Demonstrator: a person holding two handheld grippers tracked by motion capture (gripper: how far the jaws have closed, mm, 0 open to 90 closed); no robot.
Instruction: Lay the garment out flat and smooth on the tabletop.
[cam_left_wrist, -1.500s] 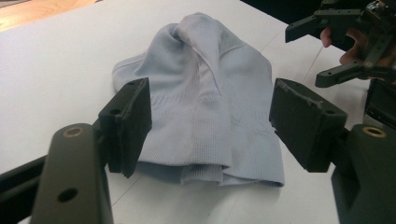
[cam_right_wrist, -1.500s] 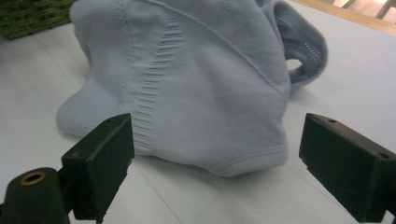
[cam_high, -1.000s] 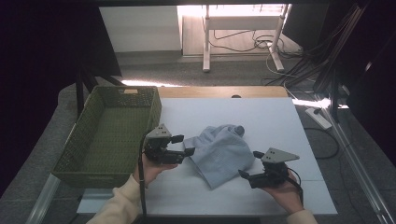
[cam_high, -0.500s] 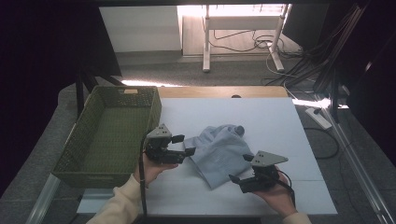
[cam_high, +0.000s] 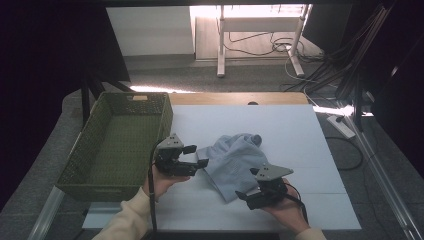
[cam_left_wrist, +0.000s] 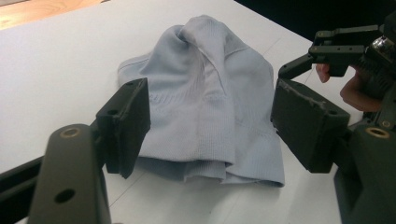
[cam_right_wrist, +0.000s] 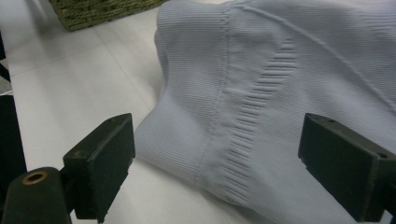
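sleeves: cream knit | left gripper (cam_high: 200, 156): black body, grey three-cornered top plate, black cable | right gripper (cam_high: 241, 196): same build | jaws: blocky black pads

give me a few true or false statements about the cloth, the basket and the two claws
1. The light blue cloth lies crumpled on the white table. True.
2. The green basket holds the cloth. False: the basket is empty and the cloth lies beside it.
3. The left claw is open, its jaws apart in front of the cloth. True.
4. The right claw is clamped on the cloth's edge. False: its jaws stand open, one on each side of the edge.
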